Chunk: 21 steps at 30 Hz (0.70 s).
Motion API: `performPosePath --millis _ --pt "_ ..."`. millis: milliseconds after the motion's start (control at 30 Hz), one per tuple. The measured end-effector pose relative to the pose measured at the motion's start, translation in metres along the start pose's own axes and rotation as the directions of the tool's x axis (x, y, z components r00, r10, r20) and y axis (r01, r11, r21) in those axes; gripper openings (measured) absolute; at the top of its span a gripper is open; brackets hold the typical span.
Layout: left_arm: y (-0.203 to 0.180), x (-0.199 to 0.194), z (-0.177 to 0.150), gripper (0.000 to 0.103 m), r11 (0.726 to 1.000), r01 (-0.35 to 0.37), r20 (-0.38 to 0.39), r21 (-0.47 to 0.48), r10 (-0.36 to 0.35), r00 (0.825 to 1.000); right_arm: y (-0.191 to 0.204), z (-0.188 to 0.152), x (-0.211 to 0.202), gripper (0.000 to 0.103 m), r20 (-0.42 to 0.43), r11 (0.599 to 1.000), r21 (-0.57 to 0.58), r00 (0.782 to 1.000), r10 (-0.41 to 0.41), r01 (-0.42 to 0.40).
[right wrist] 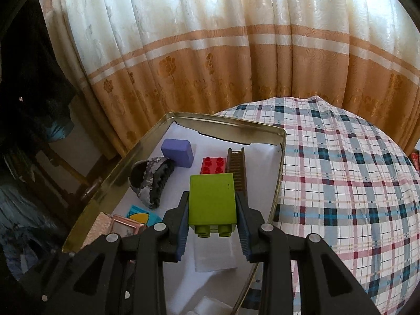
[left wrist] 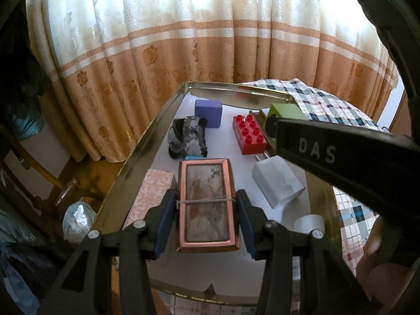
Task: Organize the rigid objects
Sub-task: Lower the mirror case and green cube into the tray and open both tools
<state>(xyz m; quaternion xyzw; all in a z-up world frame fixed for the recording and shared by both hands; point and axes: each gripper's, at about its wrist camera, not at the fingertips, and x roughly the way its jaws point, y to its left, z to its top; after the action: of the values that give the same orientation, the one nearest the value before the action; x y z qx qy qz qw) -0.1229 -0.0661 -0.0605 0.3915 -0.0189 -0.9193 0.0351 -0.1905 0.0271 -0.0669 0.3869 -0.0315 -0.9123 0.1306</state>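
Observation:
My left gripper (left wrist: 206, 210) is shut on a copper-rimmed box (left wrist: 207, 204) with a picture lid and a rubber band, held over the near left of the gold metal tray (left wrist: 147, 141). My right gripper (right wrist: 213, 210) is shut on a green toy brick (right wrist: 212, 201), studs toward the camera, above the tray's (right wrist: 278, 173) middle. In the left wrist view the right gripper's black body (left wrist: 341, 162) crosses from the right, with the green brick (left wrist: 286, 111) at its tip. A red studded brick (left wrist: 249, 134), a purple block (left wrist: 208, 113), a grey patterned hair clip (left wrist: 187, 137) and a white charger (left wrist: 277, 183) lie in the tray.
A pink patterned box (left wrist: 155, 191) lies by the tray's left wall, and a wooden comb (right wrist: 237, 168) beside the red brick (right wrist: 214, 165). The tray rests on a plaid cloth (right wrist: 341, 178). A curtain (right wrist: 210, 52) hangs behind. Wooden furniture (left wrist: 52, 178) stands lower left.

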Motion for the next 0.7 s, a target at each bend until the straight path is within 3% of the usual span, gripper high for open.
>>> performPosePath --millis 433,700 --pt "0.001 0.008 0.009 0.046 1.000 0.004 -0.005 -0.001 -0.004 1.000 0.001 0.001 0.020 0.035 -0.079 0.997 0.013 0.994 0.081 -0.080" --pt "0.000 0.013 0.014 0.046 1.000 0.008 -0.011 -0.003 -0.008 1.000 0.001 -0.001 0.026 0.035 -0.101 0.997 0.010 0.992 0.080 -0.079"
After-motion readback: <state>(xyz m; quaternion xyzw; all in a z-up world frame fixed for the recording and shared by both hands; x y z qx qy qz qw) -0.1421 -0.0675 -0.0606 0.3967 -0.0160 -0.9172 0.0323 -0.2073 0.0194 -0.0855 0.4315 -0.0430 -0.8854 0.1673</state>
